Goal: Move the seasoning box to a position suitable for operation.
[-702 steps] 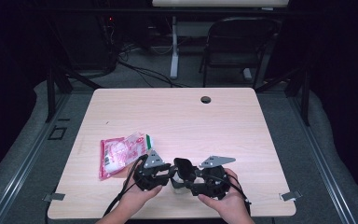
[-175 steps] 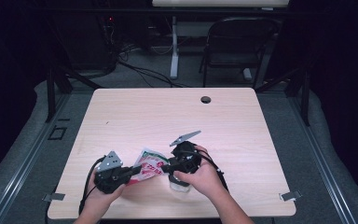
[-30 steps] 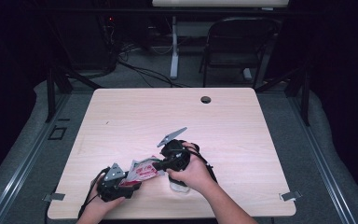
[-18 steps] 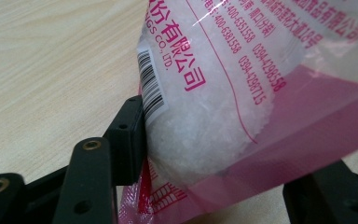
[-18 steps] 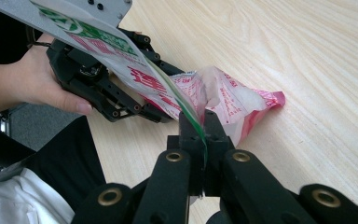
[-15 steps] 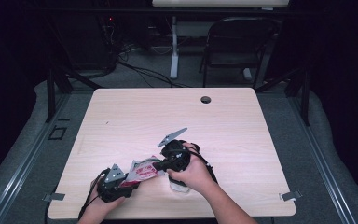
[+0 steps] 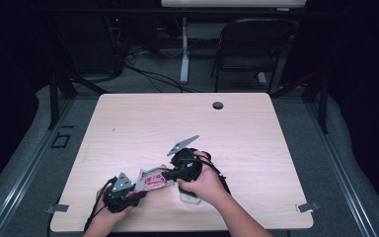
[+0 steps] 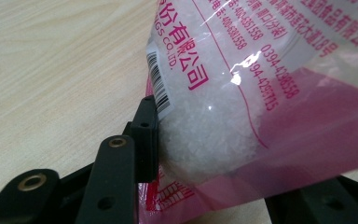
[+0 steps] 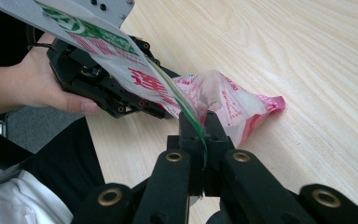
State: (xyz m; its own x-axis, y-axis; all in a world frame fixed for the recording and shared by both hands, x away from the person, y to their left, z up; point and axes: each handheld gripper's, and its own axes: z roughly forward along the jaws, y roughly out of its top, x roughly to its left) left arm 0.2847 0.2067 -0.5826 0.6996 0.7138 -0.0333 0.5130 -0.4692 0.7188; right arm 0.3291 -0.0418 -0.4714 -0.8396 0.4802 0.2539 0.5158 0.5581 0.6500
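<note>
A pink and clear plastic bag (image 7: 153, 178) of white crystals with red print is stretched between my two grippers near the table's front edge. My left gripper (image 7: 134, 193) holds its lower end. In the left gripper view the bulging bag (image 8: 223, 116) sits between the jaws of the left gripper (image 8: 233, 154), one finger (image 8: 145, 135) pressing into it. My right gripper (image 7: 168, 174) is shut on the bag's upper edge. In the right gripper view the right gripper (image 9: 200, 128) pinches the green-striped film, and the bag's pink corner (image 9: 256, 109) rests on the wood.
A small white object (image 7: 188, 196) lies under the right hand. The wooden table (image 7: 187, 123) has a dark round hole (image 7: 217, 105) near its far edge. Behind it stand a dark chair (image 7: 249, 49) and cables on the floor.
Long before, the bag lay flat at the left with both grippers off it; now both hold it. Over the last second almost nothing has moved.
</note>
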